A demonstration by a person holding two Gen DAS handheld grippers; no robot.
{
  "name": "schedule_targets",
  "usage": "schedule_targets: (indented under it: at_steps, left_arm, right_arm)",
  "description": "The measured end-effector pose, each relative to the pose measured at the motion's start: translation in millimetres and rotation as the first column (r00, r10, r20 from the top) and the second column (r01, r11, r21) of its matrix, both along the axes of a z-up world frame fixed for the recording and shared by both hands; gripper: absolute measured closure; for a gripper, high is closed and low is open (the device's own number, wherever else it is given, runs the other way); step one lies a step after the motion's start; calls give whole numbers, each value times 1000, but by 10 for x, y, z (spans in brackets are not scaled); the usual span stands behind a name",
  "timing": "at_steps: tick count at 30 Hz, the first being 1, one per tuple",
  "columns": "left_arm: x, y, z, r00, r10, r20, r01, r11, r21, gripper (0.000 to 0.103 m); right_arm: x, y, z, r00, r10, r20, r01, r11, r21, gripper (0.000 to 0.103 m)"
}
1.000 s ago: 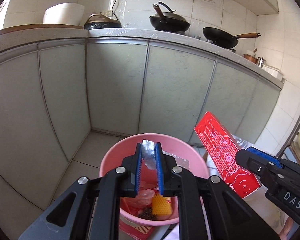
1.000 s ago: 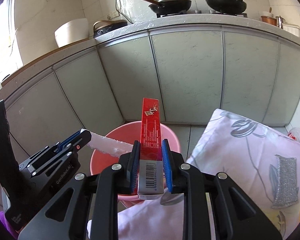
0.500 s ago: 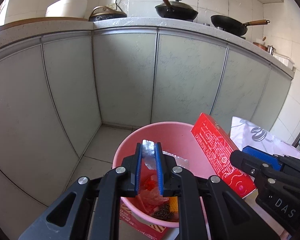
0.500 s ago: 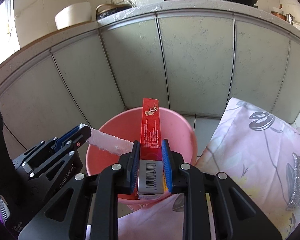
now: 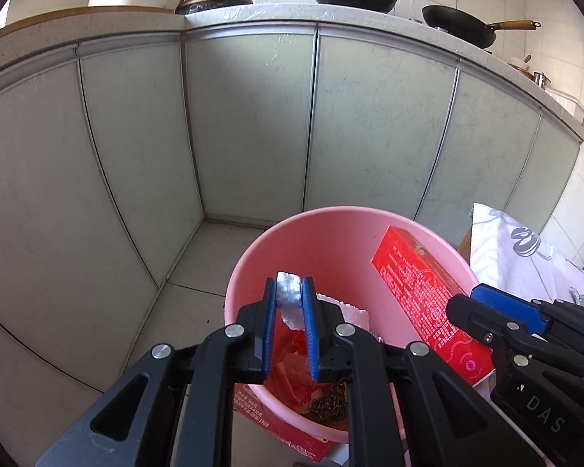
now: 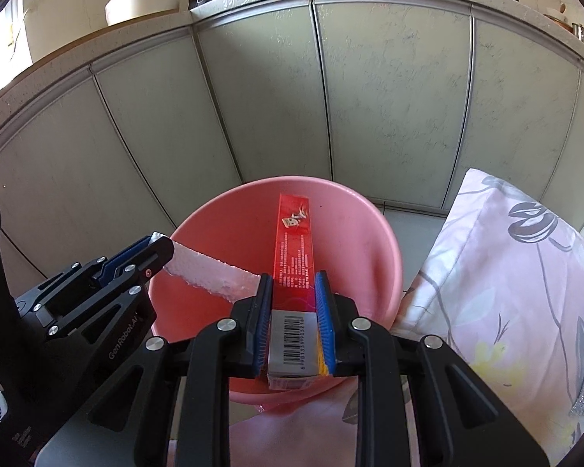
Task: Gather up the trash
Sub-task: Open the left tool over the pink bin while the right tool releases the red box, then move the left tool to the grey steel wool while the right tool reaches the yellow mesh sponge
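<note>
Left wrist: tongs (image 5: 290,295) pinch pebbled foam strip (image 5: 288,292) (white).

The left gripper (image 5: 289,303) is pointing forward and slightly down, its blue-padded jaws pressing narrowly together on a thin white piece. The right gripper (image 6: 294,303) is sitting just to its right, angled the same way, its jaws clamping the sides of a long red box.

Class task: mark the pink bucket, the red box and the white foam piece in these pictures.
pink bucket (image 6: 370,233): right wrist view, bare inner wall.
red box (image 6: 294,241): right wrist view, printed narrow face.
white foam piece (image 6: 206,270): right wrist view, middle of its strip.
</note>
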State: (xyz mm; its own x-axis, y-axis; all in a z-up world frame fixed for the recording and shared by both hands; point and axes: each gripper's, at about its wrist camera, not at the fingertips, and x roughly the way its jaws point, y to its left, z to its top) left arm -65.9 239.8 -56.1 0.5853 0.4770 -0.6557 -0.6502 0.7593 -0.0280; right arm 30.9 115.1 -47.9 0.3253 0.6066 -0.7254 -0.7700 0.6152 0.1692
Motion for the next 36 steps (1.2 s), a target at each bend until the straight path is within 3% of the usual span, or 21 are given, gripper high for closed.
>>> schedule_targets:
  at_steps: [11,15,22,28,36]
  left_arm:
    - [46,12,-30,1000,-12,-14,12,999,-32,79]
    - [48,1,-19,1000,-15,-15,15,999,-43,77]
    - [25,-38,60,1000,-18,5,18,999,-47,76]
    - [-17,-76,155,999,-17,36,19,997,-73,76]
    - [4,-266,339,991,-59,118,78,984,-162,76]
  right_arm:
    - [69,8,-81,999,-5,-43,4,1000,-19,79]
    - [74,-14,-74,999,-2,-54,2,1000,-6,65]
    - [12,-130,-9,999,-8,-31,9,1000,18,65]
    - [-57,-376,97,999,-34,-13,34,998,45,65]
    - [-168,-939,313,992,-118,44,115,991,76,65]
